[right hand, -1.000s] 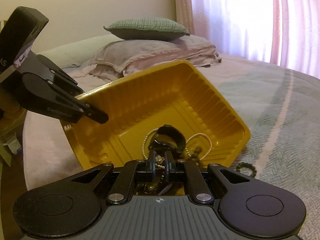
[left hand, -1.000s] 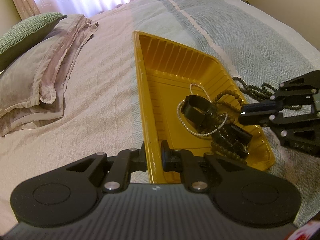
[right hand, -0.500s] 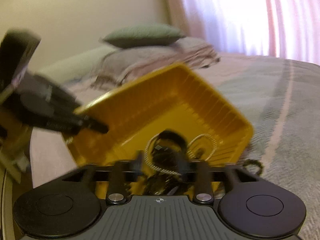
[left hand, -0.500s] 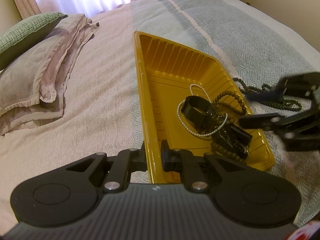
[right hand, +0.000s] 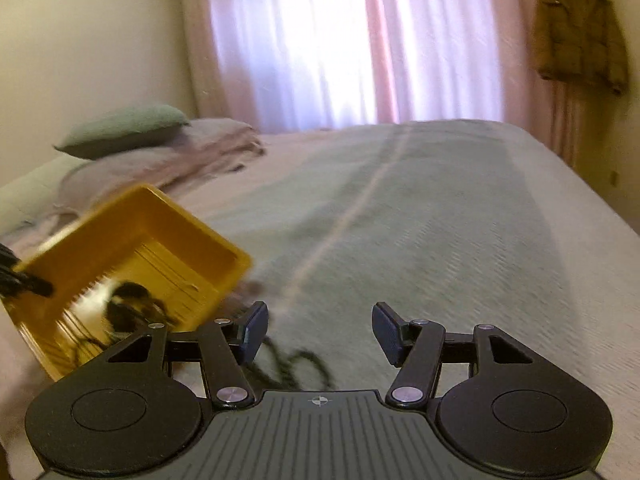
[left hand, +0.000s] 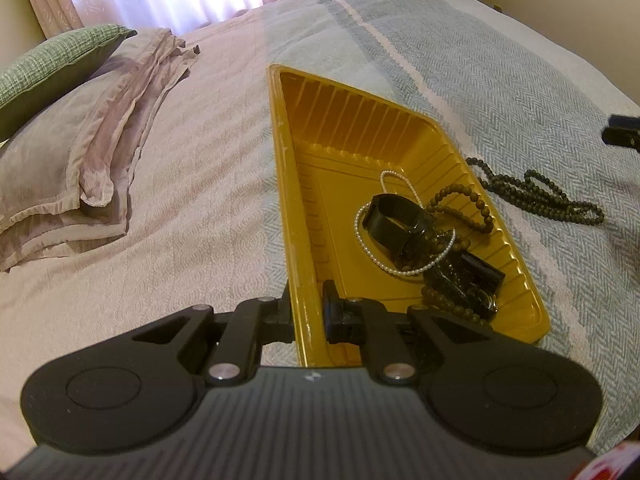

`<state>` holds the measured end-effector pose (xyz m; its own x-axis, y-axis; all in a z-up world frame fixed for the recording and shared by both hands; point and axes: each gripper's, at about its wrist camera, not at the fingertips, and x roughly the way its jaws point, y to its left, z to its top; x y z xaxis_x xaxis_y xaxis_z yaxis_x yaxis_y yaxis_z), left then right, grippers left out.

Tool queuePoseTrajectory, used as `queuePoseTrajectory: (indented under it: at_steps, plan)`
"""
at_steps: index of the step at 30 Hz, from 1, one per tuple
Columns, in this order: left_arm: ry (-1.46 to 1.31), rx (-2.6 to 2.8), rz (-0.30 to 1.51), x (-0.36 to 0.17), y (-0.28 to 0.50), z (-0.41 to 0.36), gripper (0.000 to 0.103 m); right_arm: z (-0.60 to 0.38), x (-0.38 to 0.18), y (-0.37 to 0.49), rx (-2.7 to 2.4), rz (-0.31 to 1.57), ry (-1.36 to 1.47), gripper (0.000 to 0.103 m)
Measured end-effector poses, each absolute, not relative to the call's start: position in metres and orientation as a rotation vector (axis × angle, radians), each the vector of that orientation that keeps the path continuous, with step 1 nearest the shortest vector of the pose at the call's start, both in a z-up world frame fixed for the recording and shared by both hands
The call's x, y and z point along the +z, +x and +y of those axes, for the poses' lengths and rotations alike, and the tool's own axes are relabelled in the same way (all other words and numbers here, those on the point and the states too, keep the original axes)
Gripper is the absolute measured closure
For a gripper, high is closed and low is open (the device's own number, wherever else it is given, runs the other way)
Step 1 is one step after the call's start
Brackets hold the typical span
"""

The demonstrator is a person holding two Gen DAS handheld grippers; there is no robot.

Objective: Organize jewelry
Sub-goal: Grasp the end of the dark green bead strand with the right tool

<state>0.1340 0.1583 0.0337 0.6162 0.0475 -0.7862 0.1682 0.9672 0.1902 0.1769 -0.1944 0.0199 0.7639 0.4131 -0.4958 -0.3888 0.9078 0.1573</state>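
On the bed (left hand: 168, 216), the right gripper (right hand: 320, 330) has withdrawn from the tray (left hand: 304, 240) since a second ago; its fingers, then together, now stand wide apart, holding nothing. The left gripper (left hand: 308, 312) remains clamped on the tray's near rim. Pearls (left hand: 362, 236) and a black band (left hand: 394, 220) lie inside; a dark bead necklace (left hand: 536, 196) lies just beside the tray, on the blanket. Pillows (left hand: 68, 148) sit well apart.
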Motion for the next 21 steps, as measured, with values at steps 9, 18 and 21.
queuePoseTrajectory:
  at_steps: [9, 18, 21]
  plan:
    - [0.26, -0.069, 0.909, 0.035, 0.134, 0.159, 0.093, -0.17, -0.026, 0.14, 0.553, 0.635, -0.309, 0.071]
    - [0.253, -0.069, 0.909, 0.034, 0.135, 0.159, 0.093, -0.141, -0.066, 0.124, 0.583, 0.66, -0.75, 0.079]
    - [0.252, -0.07, 0.908, 0.034, 0.135, 0.16, 0.093, -0.135, -0.074, 0.125, 0.592, 0.636, -0.853, 0.081]
